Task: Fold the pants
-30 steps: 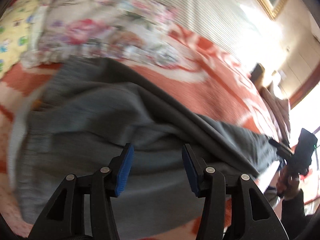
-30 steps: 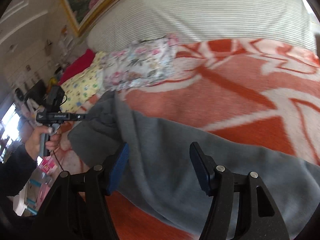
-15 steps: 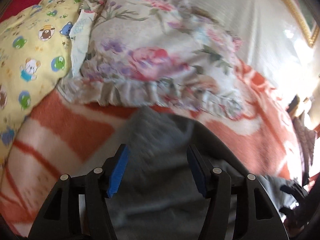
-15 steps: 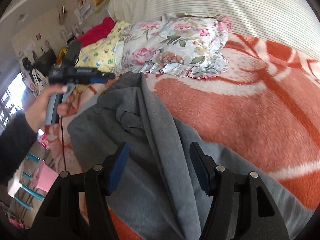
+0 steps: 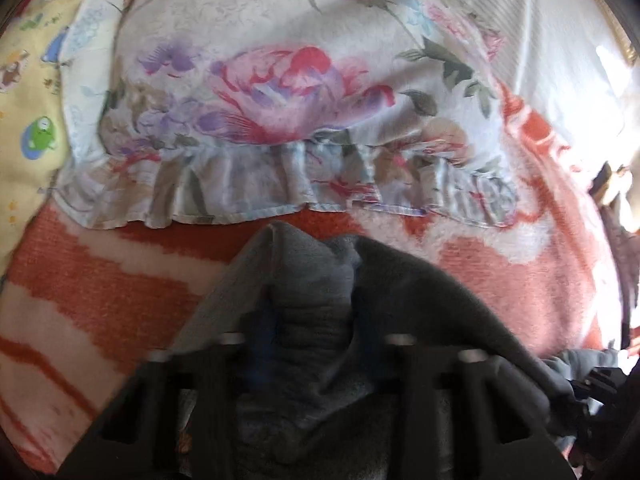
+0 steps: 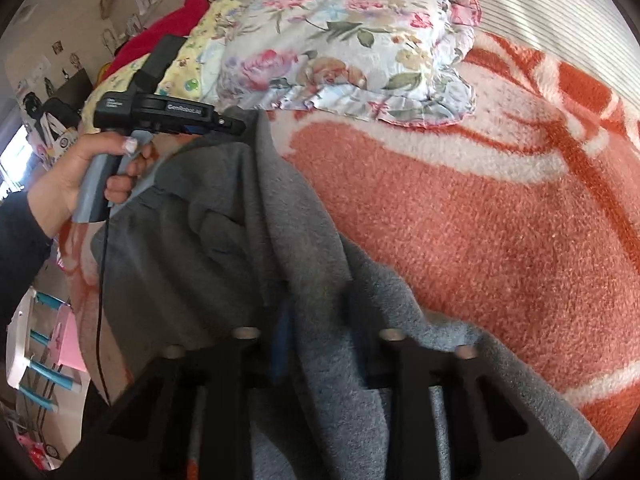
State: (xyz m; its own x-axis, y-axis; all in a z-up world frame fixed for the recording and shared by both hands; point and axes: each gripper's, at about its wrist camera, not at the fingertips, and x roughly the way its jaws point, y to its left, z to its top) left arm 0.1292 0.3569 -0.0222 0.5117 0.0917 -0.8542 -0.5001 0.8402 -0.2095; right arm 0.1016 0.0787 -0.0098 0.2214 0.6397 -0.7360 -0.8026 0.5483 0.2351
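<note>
Grey sweatpants (image 5: 312, 264) lie bunched on an orange and white blanket (image 5: 100, 280). My left gripper (image 5: 312, 312) is closing, its jaws pinching a raised ridge of the grey cloth, which drapes over both fingers. In the right wrist view the pants (image 6: 224, 240) run from lower right up to the left gripper (image 6: 240, 126), held by a person's hand (image 6: 80, 172). My right gripper (image 6: 320, 320) is shut on a fold of the same cloth, with one blue pad (image 6: 282, 328) showing beside it.
A floral ruffled pillow (image 5: 280, 100) lies just beyond the pants, seen also as the floral pillow (image 6: 344, 48). A yellow cartoon-print pillow (image 5: 24, 100) sits left of it. The bed edge drops off at left, with pink and white furniture (image 6: 40, 340) below.
Both grippers moved across the pants toward the pillows and sank onto the cloth. Their jaws, wide apart before, have closed in on grey folds.
</note>
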